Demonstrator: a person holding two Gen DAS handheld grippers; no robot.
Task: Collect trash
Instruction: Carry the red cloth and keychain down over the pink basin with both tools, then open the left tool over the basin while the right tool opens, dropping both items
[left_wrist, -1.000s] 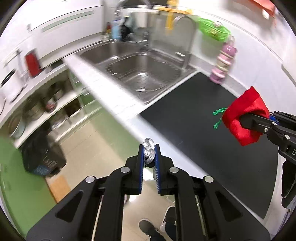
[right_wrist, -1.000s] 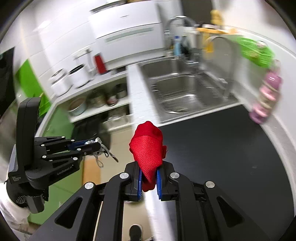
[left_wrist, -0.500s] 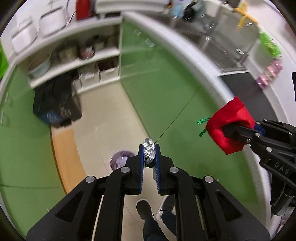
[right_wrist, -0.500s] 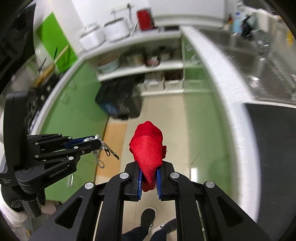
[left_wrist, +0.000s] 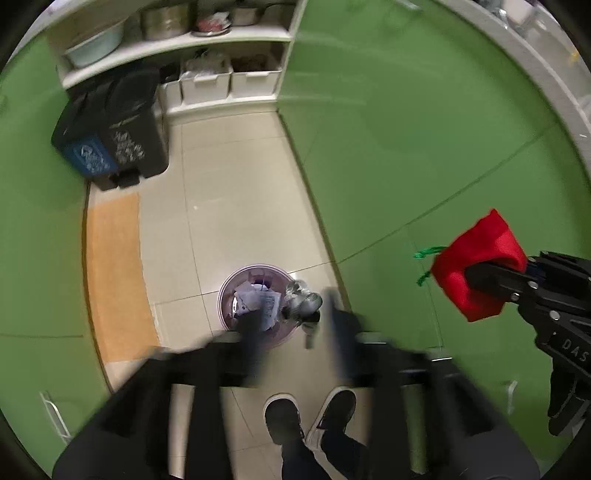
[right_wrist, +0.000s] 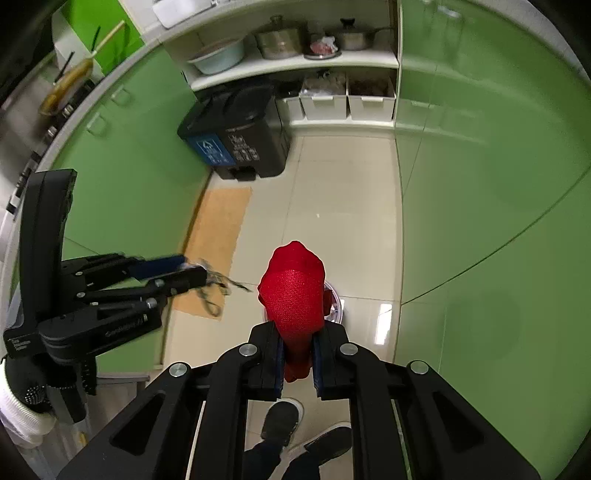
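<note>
My left gripper (left_wrist: 295, 321) is motion-blurred and points down at the floor, its jaws opening. A crumpled foil ball (left_wrist: 301, 297) sits loose between the spread fingers, just above a small purple waste bin (left_wrist: 236, 280) that holds paper scraps. My right gripper (right_wrist: 297, 365) is shut on a red cloth pouch (right_wrist: 293, 291) with a green drawstring (left_wrist: 424, 254). In the right wrist view the pouch hides most of the bin (right_wrist: 334, 304). The left gripper (right_wrist: 192, 269) shows there at the left, with the foil (right_wrist: 212, 277) at its tips.
A black two-part pedal bin (left_wrist: 110, 125) stands by the open shelves (left_wrist: 177, 44) of pots and white boxes. Green cabinet doors (left_wrist: 406, 129) line both sides. An orange mat (left_wrist: 114, 277) lies on the tiled floor. The person's shoes (left_wrist: 284, 417) are just below the bin.
Both grippers have dropped from counter height toward the floor, and the views swung from the sink to the small bin. The left jaws have spread off the foil ball; the right still clamps the pouch.
</note>
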